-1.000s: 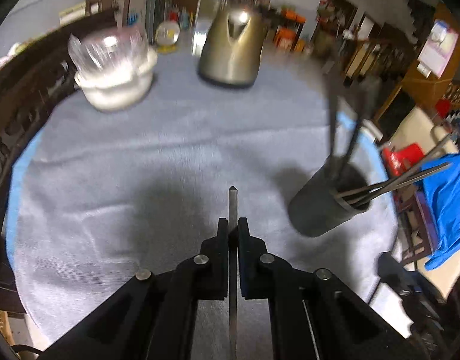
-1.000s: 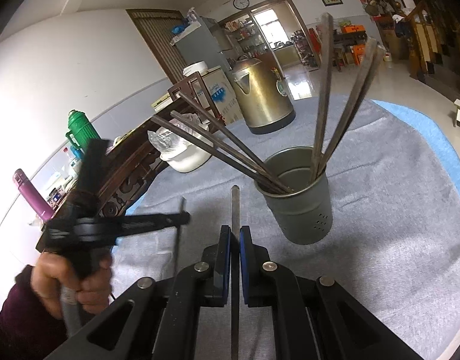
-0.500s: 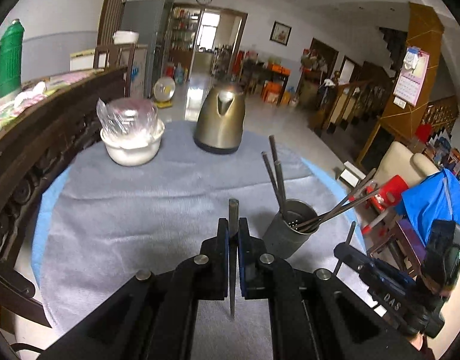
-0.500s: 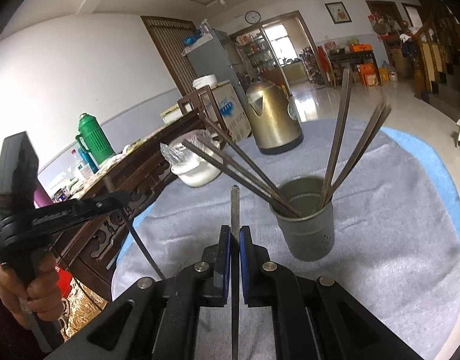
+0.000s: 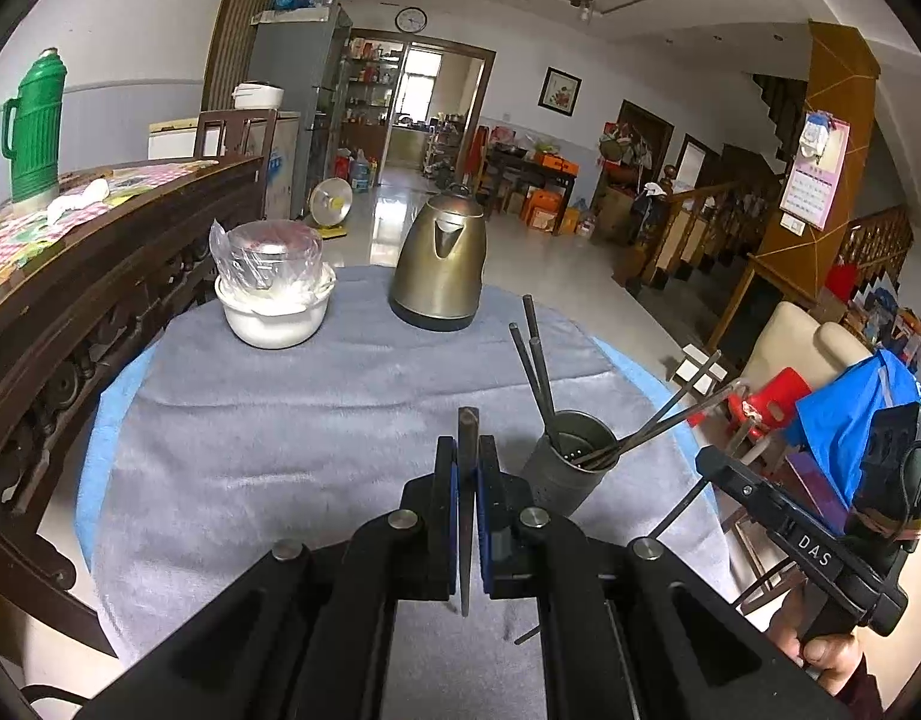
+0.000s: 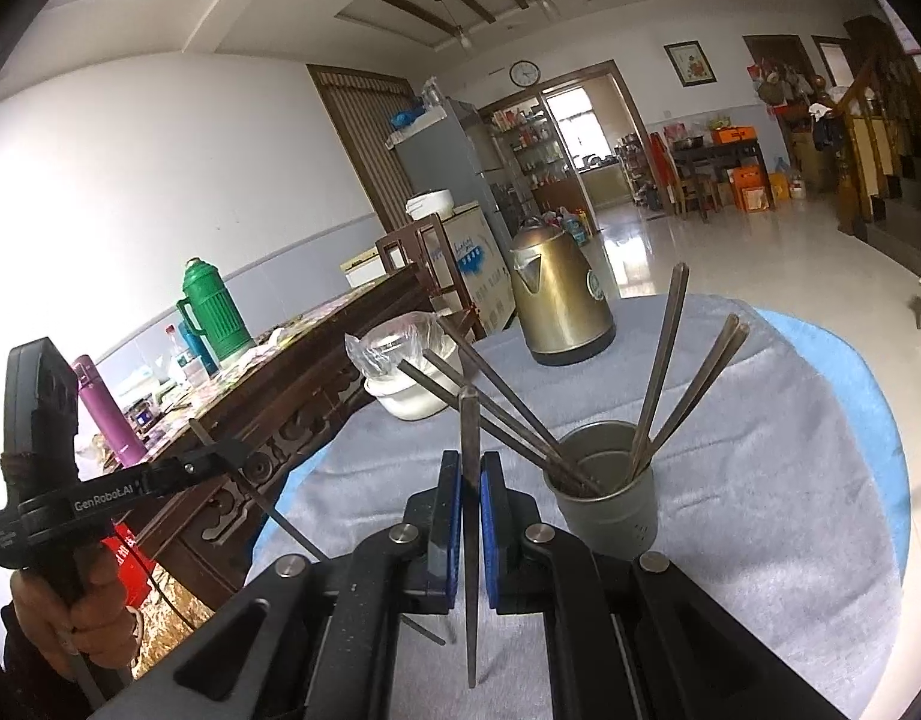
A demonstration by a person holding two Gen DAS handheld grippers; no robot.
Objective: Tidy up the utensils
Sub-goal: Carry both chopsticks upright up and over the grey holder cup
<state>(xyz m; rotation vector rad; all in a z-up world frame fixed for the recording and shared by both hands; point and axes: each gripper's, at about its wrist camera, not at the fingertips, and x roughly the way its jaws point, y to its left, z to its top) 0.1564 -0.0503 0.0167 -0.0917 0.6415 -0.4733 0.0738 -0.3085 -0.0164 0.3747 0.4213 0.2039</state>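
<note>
Raised over a grey-clothed table, tilted slightly downward: left gripper clamped on one chopstick, right gripper clamped on another. Beyond both, just right of the fingers, a metal cup upright on the cloth, more chopsticks fanned inside. Behind, a kettle and bowl.

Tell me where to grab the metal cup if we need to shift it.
Grip the metal cup low on its bare cylindrical wall, approaching level from the near side. Chopsticks fan out over the rim, so a top-down approach is blocked.
</note>
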